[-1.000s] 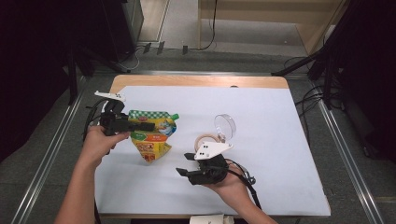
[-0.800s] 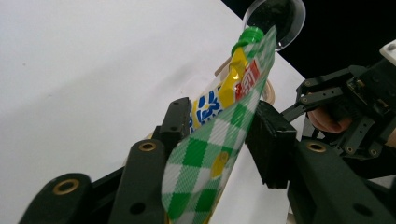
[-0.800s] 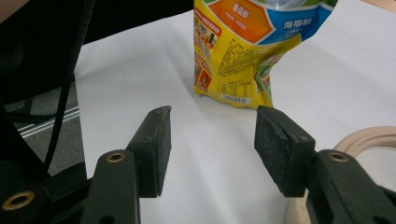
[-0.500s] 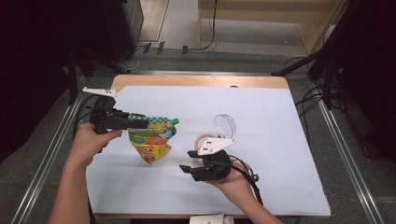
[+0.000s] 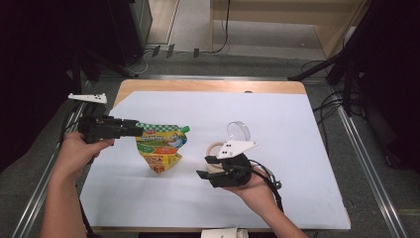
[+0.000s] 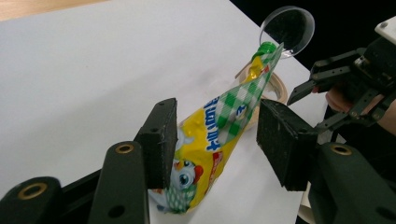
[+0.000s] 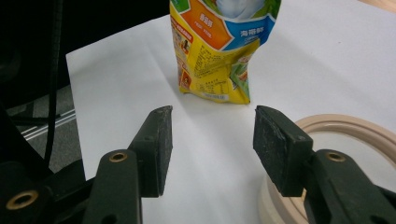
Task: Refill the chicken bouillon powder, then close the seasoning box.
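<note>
1. The yellow and green snack pouch [image 5: 161, 148] lies flat on the white sheet [image 5: 297, 129] that covers the table. It is between the two hands, nearer the left one.
2. The left gripper [image 5: 130, 130] has just been opening its jaws. In the left gripper view the pouch [image 6: 210, 140] sits in the gap between the spread jaws. One pad looks to be just beside the pouch, but they do not squeeze it.
3. The right gripper [image 5: 205, 167] hangs near the pouch's bottom corner. Its jaws are spread and hold nothing. The pouch [image 7: 219, 51] is a little way in front of them.
4. A tan tape ring [image 7: 336, 140] sits right by the right gripper. A clear round lid [image 5: 238, 130] lies just behind it.
5. The step looks like letting the pouch go. To do it well, the left hand should keep the jaws wide and pull straight back, so no pad drags the pouch.
6. If the right hand goes for the pouch next, it should come in low and level, and pinch the flat bottom edge, not the puffy middle.
7. It should steer clear of the tape ring, so it does not bump it.
</note>
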`<state>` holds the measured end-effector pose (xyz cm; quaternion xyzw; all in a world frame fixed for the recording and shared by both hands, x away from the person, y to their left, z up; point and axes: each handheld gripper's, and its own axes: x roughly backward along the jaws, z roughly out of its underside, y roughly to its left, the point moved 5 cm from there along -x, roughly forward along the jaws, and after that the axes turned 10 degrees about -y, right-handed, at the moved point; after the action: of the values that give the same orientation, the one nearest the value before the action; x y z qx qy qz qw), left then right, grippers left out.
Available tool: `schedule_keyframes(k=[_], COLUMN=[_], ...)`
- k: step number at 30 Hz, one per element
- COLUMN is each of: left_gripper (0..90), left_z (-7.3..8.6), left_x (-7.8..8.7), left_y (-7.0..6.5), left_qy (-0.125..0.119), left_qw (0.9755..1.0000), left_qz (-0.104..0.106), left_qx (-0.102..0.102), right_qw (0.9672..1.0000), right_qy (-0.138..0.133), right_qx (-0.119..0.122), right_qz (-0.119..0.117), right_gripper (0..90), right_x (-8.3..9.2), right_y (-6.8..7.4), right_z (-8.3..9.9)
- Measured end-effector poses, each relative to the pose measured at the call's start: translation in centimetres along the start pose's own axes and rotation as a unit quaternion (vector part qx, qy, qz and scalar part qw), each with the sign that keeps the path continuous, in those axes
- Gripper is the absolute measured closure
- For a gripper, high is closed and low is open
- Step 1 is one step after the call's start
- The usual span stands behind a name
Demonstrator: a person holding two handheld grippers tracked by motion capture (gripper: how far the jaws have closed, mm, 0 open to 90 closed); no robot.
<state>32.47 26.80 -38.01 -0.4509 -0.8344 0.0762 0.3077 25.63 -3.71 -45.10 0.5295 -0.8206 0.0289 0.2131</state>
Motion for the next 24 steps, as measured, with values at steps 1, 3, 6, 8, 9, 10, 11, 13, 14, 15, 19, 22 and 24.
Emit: schedule_keyframes(k=[1,3,6,8,9,10,11,13,14,15,19,22,24], left_gripper=[48.9,48.7,48.4,48.3,48.2,48.2,48.5,48.6,48.6,48.5,47.9,46.3,46.0], left_z=[0.1,0.2,0.4,0.6,0.6,0.6,0.6,0.6,0.7,0.8,1.3,1.7,2.0], left_x=[0.2,0.4,0.9,1.2,1.2,1.3,1.6,1.8,1.9,1.9,1.7,1.4,1.3], left_y=[0.1,0.3,0.7,1.0,1.0,1.1,1.4,1.6,1.8,1.9,2.6,3.2,3.6], left_qy=[0.001,0.001,0.001,-0.002,-0.002,-0.005,-0.009,-0.011,-0.012,-0.011,-0.009,-0.011,-0.01], left_qw=[1.0,1.0,1.0,0.9999,0.9999,0.9998,0.9993,0.9992,0.9991,0.9991,0.9988,0.9982,0.9982], left_qz=[-0.002,-0.006,-0.008,-0.014,-0.014,-0.021,-0.035,-0.037,-0.04,-0.041,-0.047,-0.059,-0.059], left_qx=[0.0,-0.001,0.001,0.001,0.001,0.002,0.001,0.005,0.004,0.003,0.007,0.004,0.007], right_qw=[1.0,1.0,1.0,1.0,1.0,1.0,0.9999,0.9999,0.9999,0.9999,0.9998,0.9998,0.9997], right_qy=[0.001,0.0,-0.001,-0.001,-0.001,-0.003,-0.006,-0.005,-0.006,-0.006,-0.011,-0.012,-0.015], right_qx=[-0.003,-0.003,-0.005,-0.006,-0.006,-0.005,-0.007,-0.009,-0.011,-0.011,-0.015,-0.012,-0.013], right_qz=[0.001,0.001,0.004,0.005,0.005,0.007,0.009,0.009,0.01,0.01,0.012,0.013,0.015], right_gripper=[48.9,48.9,49.0,49.1,49.1,49.3,49.4,49.8,50.0,50.3,51.9,53.2,55.1], right_x=[0.1,0.3,0.6,0.9,0.9,1.1,1.3,1.6,1.8,1.9,2.7,3.4,4.0], right_y=[0.0,-0.2,-0.5,-0.7,-0.7,-0.9,-1.1,-1.2,-1.3,-1.4,-1.8,-2.0,-2.2], right_z=[0.0,-0.2,-0.4,-0.6,-0.6,-0.7,-0.8,-0.9,-1.0,-1.0,-1.5,-2.0,-2.3])
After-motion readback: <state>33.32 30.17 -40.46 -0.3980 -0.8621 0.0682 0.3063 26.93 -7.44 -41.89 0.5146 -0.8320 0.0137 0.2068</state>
